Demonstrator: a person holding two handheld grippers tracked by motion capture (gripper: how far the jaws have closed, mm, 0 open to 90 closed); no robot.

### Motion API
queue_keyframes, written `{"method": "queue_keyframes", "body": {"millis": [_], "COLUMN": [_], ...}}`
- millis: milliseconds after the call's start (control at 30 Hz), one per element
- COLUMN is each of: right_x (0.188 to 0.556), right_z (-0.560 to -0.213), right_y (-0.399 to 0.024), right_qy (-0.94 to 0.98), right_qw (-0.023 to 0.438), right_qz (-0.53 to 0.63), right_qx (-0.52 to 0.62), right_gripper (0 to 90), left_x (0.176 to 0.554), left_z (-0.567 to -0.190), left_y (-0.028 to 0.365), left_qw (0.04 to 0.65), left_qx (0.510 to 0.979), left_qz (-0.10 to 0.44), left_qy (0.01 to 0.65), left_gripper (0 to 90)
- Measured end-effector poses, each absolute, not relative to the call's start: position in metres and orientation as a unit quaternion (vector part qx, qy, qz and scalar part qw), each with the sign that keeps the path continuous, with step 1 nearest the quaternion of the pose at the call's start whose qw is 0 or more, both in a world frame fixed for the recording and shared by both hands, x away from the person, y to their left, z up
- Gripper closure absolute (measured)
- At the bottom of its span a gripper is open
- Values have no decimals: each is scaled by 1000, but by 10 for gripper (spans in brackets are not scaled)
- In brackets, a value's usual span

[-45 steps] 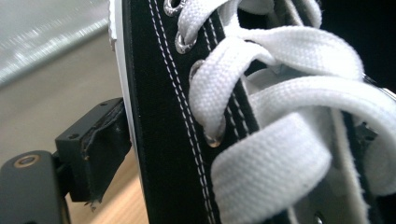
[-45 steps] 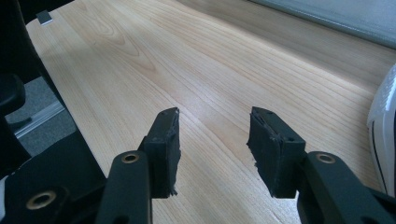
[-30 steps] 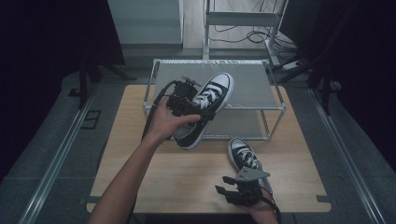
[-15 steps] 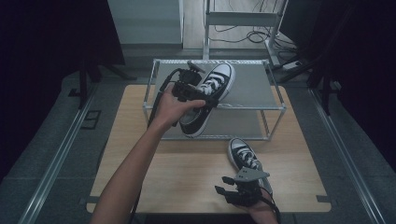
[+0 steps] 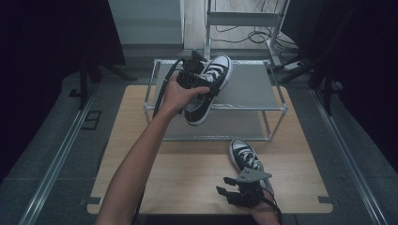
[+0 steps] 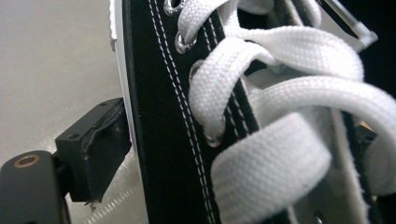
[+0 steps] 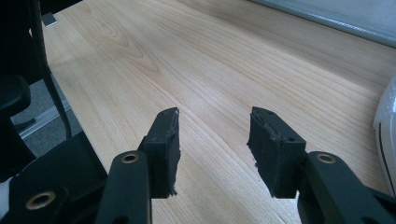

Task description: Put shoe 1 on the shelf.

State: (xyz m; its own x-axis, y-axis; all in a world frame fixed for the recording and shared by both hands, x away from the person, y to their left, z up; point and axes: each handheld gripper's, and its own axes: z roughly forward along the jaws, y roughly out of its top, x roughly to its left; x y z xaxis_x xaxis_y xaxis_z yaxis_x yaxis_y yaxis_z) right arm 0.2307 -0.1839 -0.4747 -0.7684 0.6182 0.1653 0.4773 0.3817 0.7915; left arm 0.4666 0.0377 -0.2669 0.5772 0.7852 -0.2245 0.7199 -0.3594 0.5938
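My left gripper (image 5: pixel 202 80) is shut on a black canvas sneaker (image 5: pixel 213 86) with white laces, pinching its side by the eyelets. The shoe hangs tilted, toe toward the back, over the top shelf of a grey metal rack (image 5: pixel 256 86). In the left gripper view the sneaker (image 6: pixel 177 116) sits between the jaws, one pad (image 6: pixel 95 149) pressed against its white sole edge. A second matching sneaker (image 5: pixel 245 155) lies on the wooden table (image 5: pixel 178 173) at the front right. My right gripper (image 5: pixel 223 185) rests just in front of it, open (image 7: pixel 212 140), with nothing between its jaws.
The two-tier rack stands at the back of the table; its lower shelf (image 5: pixel 225 124) is bare. The white toe of the table sneaker (image 7: pixel 387 126) edges into the right gripper view. Cables lie on the floor behind the rack (image 5: pixel 244 33). Dark floor surrounds the table.
My left hand has carried the sneaker away from the person and slightly up, from the rack's front edge to over its top shelf. The right gripper has stayed put.
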Motion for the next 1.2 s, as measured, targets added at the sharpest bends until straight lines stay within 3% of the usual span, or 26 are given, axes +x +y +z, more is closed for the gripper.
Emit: {"method": "queue_keyframes", "body": {"millis": [667, 1200], "right_x": [229, 230], "right_z": [-475, -474], "right_y": [-183, -186], "right_qy": [826, 825], "right_qw": [75, 75], "right_qz": [447, 447], "right_qx": [334, 338], "right_gripper": [522, 523], "left_x": [518, 548], "left_z": [-270, -278], "left_y": [32, 27], "left_qw": [294, 254], "left_qx": [770, 747], "left_qz": [60, 66], "left_qy": [563, 611], "left_gripper": [127, 126]}}
